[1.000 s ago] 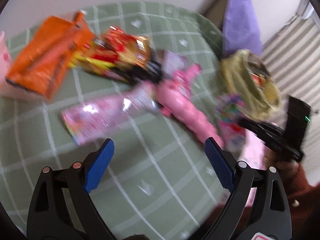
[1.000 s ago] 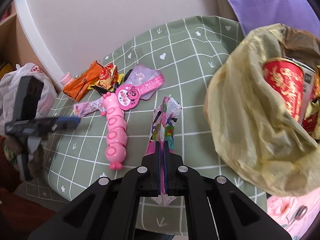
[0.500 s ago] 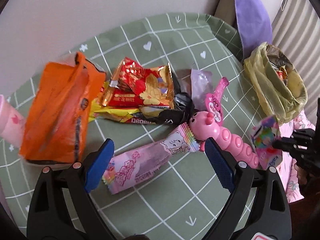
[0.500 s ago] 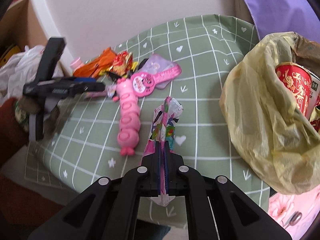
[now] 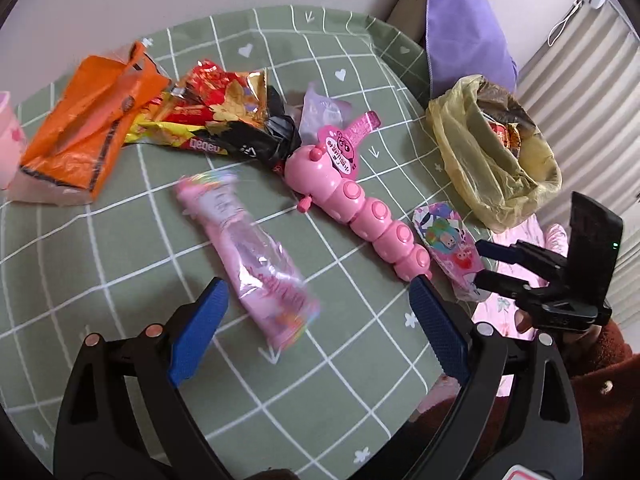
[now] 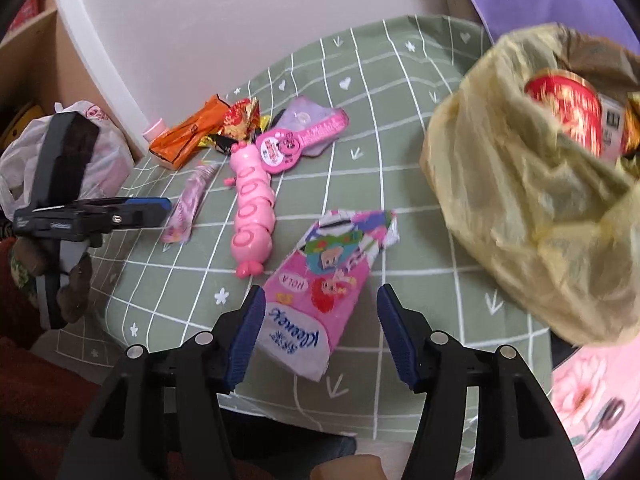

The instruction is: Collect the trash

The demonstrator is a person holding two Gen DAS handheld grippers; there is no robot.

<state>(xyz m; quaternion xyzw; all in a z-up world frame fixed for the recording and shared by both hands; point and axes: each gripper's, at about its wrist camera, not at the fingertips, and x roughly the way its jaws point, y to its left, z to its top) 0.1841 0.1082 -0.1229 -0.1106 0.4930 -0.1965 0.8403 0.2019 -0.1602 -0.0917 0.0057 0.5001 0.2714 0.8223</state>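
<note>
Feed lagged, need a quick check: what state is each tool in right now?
Left tool: open, holding nothing.
Right tool: opening, pads clear of the tissue pack lying between them.

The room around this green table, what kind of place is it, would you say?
Probably a home, perhaps a bedroom or living room: a green checked tablecloth strewn with snack wrappers, a purple cushion, and window blinds.

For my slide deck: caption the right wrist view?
Right gripper opening over a pink tissue packet beside the yellow trash bag.
</note>
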